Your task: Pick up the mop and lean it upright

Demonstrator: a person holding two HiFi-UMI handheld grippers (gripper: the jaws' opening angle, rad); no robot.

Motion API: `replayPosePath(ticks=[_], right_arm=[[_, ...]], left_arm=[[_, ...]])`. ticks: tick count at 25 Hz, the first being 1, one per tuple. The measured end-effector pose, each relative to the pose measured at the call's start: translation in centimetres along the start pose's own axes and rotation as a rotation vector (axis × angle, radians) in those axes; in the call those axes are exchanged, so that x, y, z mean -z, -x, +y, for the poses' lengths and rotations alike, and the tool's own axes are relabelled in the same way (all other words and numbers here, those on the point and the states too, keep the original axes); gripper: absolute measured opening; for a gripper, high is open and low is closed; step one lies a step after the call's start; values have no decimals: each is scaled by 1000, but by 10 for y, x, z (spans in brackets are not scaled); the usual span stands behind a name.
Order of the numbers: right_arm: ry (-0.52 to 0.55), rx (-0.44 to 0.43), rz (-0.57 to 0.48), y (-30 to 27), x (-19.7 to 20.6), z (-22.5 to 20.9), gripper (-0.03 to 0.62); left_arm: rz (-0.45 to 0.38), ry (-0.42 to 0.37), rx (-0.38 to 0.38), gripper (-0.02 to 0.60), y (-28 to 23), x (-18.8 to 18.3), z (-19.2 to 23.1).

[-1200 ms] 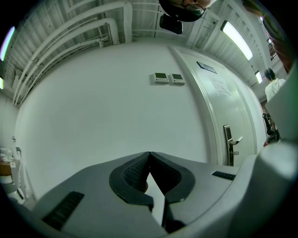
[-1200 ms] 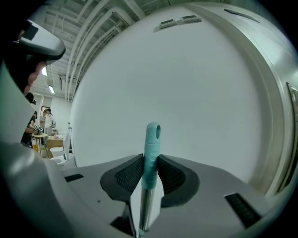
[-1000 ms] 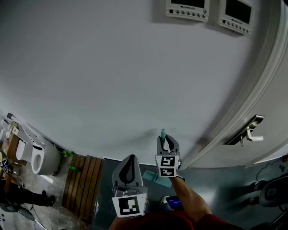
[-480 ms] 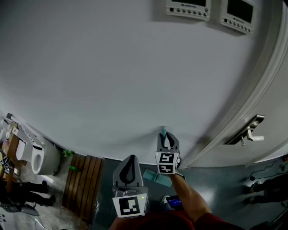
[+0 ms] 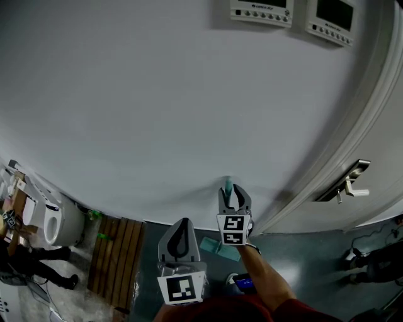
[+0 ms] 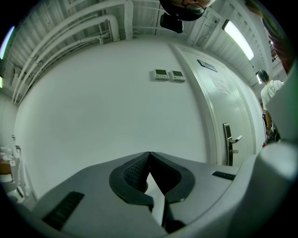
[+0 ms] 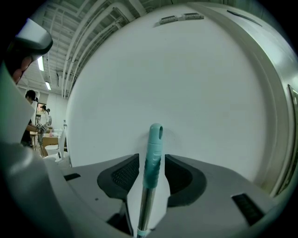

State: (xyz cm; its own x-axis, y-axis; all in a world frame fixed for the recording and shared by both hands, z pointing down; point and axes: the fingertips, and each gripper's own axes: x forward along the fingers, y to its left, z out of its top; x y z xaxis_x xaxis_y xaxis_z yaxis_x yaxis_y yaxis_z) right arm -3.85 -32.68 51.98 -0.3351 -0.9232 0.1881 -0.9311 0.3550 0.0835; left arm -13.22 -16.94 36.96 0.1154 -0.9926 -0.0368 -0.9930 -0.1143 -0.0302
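Note:
The mop's handle (image 7: 153,153), a metal pole with a teal grip, stands upright with its top against the white wall (image 5: 157,113). In the head view its teal tip (image 5: 228,186) pokes up past my right gripper (image 5: 232,196). My right gripper (image 7: 152,160) surrounds the grip with a gap on each side. Its jaws have just been opening and stand open with the handle between them. The teal mop head (image 5: 220,249) lies on the floor below. My left gripper (image 5: 181,226) hangs lower left of the mop. Its jaws (image 6: 149,154) are shut on nothing.
A white door with a metal lever handle (image 5: 347,181) stands to the right of the mop. Two control panels (image 5: 261,11) hang high on the wall. A wooden slat mat (image 5: 116,259) and white containers (image 5: 53,221) lie at the lower left, near a person (image 5: 31,270).
The right gripper's jaws have spread slightly around the mop handle. Both hands stay where they were. People in the background at the lower corners have shifted.

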Motion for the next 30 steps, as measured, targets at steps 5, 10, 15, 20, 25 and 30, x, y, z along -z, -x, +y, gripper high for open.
replayPosePath(ticks=[5,10,15,20,25,30], right_arm=[[-11,-10,0,2,2,2,178],[-7,-13,-3,6,1,2,181],[4,-32,1,10,1,4,181],[-8,-39,-9,21,-2,2,181],[-20,-52,-37,38,-9,4,181],[-36,-61,-85,59,-24,6,181]], left_arm=[[-3,-1,2,14,0,-1,-1],[1,1,1,14,0,0,0],[0,6,0,14,-3,-1,1],[1,9,7,14,-6,1,-1],[2,6,13,14,-10,4,-4],[5,13,7,14,-12,5,-3]])
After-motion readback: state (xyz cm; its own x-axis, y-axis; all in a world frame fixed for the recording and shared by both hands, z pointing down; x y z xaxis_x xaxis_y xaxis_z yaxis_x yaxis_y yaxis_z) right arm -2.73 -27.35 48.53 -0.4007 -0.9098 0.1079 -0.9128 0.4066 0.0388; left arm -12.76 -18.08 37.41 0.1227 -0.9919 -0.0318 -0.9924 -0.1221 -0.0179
